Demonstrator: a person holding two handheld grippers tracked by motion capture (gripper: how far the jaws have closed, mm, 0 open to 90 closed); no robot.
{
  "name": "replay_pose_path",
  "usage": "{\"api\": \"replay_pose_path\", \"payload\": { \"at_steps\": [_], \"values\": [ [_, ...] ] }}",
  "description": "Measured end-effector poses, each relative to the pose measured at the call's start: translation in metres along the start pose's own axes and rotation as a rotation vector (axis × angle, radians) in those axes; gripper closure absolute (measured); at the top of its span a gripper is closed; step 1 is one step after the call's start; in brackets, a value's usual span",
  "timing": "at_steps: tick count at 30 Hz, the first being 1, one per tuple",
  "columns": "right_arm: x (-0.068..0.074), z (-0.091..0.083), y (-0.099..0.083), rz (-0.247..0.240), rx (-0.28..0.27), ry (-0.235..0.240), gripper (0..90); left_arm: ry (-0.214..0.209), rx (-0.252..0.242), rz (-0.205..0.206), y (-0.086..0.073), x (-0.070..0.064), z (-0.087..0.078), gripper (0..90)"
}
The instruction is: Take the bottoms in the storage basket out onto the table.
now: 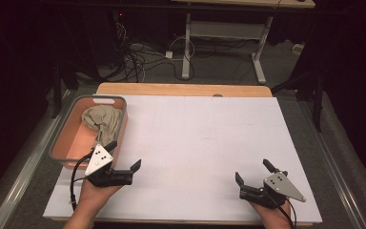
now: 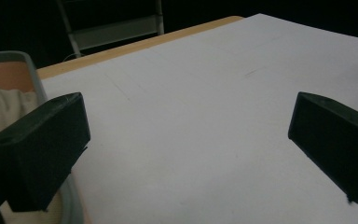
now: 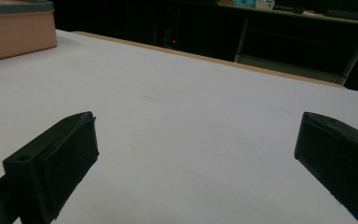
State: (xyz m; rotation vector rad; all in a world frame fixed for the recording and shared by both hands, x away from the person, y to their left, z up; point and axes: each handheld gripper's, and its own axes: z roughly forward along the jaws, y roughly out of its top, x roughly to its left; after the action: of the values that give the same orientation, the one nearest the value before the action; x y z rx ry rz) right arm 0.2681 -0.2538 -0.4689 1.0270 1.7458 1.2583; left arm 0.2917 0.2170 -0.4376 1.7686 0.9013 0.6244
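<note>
White sheeting (image 1: 195, 143) is covering most of the light wooden table (image 1: 181, 89), whose bare edge is showing along the far side. A salmon-pink plastic basin with a grey rim (image 1: 71, 136) is sitting on the left part of the table, and a crumpled beige cloth (image 1: 101, 122) is lying inside it, toward its far right corner. The left gripper (image 1: 123, 155), black with a grey three-cornered plate on top, is being held in the person's left hand (image 1: 95, 190) at the near left of the sheet, just beside the basin's near right corner; its jaws are standing wide apart with nothing between them, one jaw reaching over the basin's rim and the other hanging over the bare sheet. In the left gripper view, that same gripper (image 2: 186, 140) is looking across the white surface, with the basin's grey rim (image 2: 32, 74) and the pale cloth (image 2: 2, 109) showing behind its left jaw. The right gripper (image 1: 252, 172), also black with a grey plate, is being held in the person's right hand (image 1: 272, 213) at the near right of the sheet, well apart from the left one, its jaws likewise spread and holding nothing. In the right gripper view, this gripper (image 3: 196, 144) is facing over the sheet, and the basin's pink wall (image 3: 16, 35) is appearing at the far upper left. Beyond the table, dark floor with tangled cables (image 1: 138, 62) and a white desk frame (image 1: 228, 33) are lying in shadow.
</note>
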Motion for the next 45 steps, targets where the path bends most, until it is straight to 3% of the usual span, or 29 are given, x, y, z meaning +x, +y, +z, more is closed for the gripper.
{"api": "replay_pose_path", "payload": {
  "at_steps": [8,11,31,45],
  "values": [
    [-0.001,0.000,-0.001,0.003,0.001,-0.002,0.3,0.034,0.004,-0.034,0.001,0.015,-0.008,0.0],
    [-0.001,0.000,-0.001,0.004,0.003,0.000,0.3,0.069,-0.003,-0.046,0.001,0.024,-0.014,0.0],
    [-0.001,0.001,-0.002,0.005,0.008,-0.004,0.3,0.156,-0.041,-0.115,-0.008,0.070,-0.040,0.0],
    [-0.002,0.000,-0.003,0.004,0.009,-0.002,0.3,0.196,-0.076,-0.149,-0.012,0.088,-0.052,0.0]
  ]
}}
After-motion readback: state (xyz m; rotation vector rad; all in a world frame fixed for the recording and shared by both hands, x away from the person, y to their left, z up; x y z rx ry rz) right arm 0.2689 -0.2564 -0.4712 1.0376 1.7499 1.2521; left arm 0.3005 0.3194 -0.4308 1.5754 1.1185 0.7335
